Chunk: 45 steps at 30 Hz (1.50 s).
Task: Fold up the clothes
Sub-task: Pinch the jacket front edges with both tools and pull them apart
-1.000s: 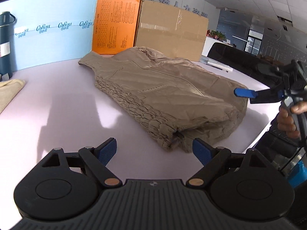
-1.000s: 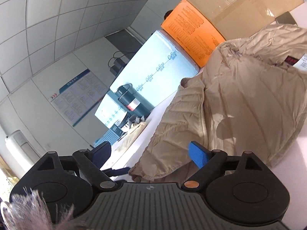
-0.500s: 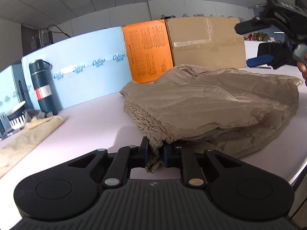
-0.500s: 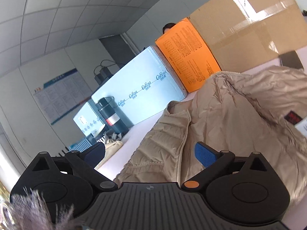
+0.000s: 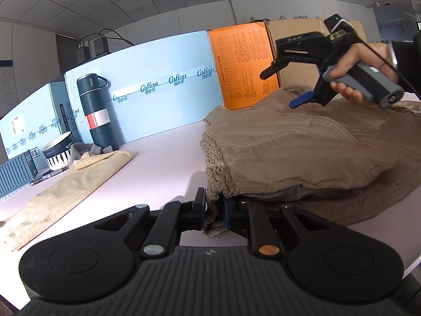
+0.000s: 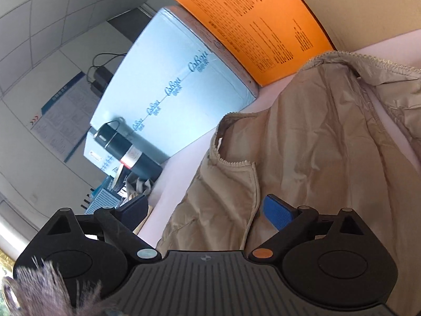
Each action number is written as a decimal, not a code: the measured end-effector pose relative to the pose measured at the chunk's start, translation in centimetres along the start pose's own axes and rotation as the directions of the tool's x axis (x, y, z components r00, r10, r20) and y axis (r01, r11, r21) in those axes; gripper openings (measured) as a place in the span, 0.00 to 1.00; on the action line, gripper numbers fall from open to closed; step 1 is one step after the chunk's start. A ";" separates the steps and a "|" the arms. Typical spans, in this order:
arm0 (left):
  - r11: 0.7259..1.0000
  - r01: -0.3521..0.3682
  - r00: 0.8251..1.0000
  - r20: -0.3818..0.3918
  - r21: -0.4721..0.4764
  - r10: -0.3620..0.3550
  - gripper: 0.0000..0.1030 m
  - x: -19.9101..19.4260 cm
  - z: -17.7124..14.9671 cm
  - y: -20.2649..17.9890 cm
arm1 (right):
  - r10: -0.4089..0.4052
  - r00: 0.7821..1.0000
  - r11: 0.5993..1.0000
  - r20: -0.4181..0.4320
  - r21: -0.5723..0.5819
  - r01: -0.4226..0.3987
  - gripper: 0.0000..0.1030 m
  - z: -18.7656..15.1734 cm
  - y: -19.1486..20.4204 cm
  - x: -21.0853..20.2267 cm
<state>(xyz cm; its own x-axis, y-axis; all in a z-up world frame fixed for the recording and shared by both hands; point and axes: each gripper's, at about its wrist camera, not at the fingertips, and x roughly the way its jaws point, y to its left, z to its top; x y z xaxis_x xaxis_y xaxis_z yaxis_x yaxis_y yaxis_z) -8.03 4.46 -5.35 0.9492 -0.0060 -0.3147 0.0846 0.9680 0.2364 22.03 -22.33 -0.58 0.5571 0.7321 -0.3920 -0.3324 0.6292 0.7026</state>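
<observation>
A tan quilted vest (image 5: 302,155) lies folded on the pale pink table (image 5: 163,158), its smocked hem side turned toward the left wrist camera and its collar end near the boxes at the back. The left gripper (image 5: 213,210) is clamped tight on the near bottom corner of the vest, a scrap of the elastic hem bunched between its pads. The right gripper (image 6: 205,208) hangs over the vest's upper part near the armhole, held by a hand (image 5: 352,71) on its grey handle; its jaws stand wide and are closing, with nothing pressed between the blue pads and the fabric lying below them. Behind the vest stand an orange box (image 5: 244,63) and a brown cardboard box (image 5: 294,29), and to their left a long light blue box (image 5: 158,87). In front of the blue box a dark teal thermos flask (image 5: 98,110) stands upright, with a striped bowl (image 5: 58,152) just beside it. A beige cloth (image 5: 65,187) lies flat on the table, well apart from the vest.
</observation>
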 end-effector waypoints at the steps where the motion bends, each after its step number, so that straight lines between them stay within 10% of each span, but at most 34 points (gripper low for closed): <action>1: 1.000 0.003 1.000 0.004 0.002 -0.003 0.14 0.0 0.0 -0.1 | -0.012 1.000 1.000 -0.007 0.008 0.012 0.76 0.4 -0.3 1.0; 10: 0.999 0.020 0.999 0.034 0.030 -0.021 0.14 0.4 -0.1 -0.6 | -0.126 0.991 0.990 -0.054 -0.072 0.122 0.50 1.2 -0.6 5.7; 13: 0.999 0.019 0.999 0.042 0.026 -0.020 0.10 0.5 -0.1 -0.5 | -0.132 0.988 0.982 -0.074 -0.143 0.120 0.05 0.8 -0.2 6.0; 20: 0.999 0.000 0.998 0.066 0.046 -0.003 0.08 -0.1 0.0 0.0 | -0.050 0.999 0.982 0.011 -0.180 0.051 0.04 1.1 0.9 1.3; 25: 0.992 0.015 0.996 0.081 0.129 -0.026 0.11 -0.3 -0.1 -1.4 | -0.167 0.986 0.970 0.015 -0.179 0.167 0.04 0.9 -0.9 -1.0; 32: 0.990 -0.020 0.995 0.098 0.139 0.007 0.11 -0.3 -0.5 -1.3 | -0.192 0.981 0.972 -0.003 -0.139 0.189 0.04 -0.5 -3.2 0.1; 40: 0.948 -0.230 0.970 0.134 0.219 0.204 0.10 -0.5 -0.8 0.8 | -0.190 0.981 0.943 -0.033 -0.286 0.173 0.05 -0.7 0.9 3.0; 45: 0.940 -0.171 0.980 0.153 0.295 0.131 0.11 -1.9 -1.6 1.5 | -0.196 0.980 0.927 -0.029 -0.333 0.175 0.04 -1.2 2.2 4.1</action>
<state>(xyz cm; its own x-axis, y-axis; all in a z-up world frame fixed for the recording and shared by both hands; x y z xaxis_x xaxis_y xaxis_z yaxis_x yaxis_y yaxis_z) -10.18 6.32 -5.89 0.9871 0.0821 -0.1372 0.0064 0.8371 0.5470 22.63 -17.64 -1.34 0.5889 0.6022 -0.5391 -0.4637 0.7980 0.3849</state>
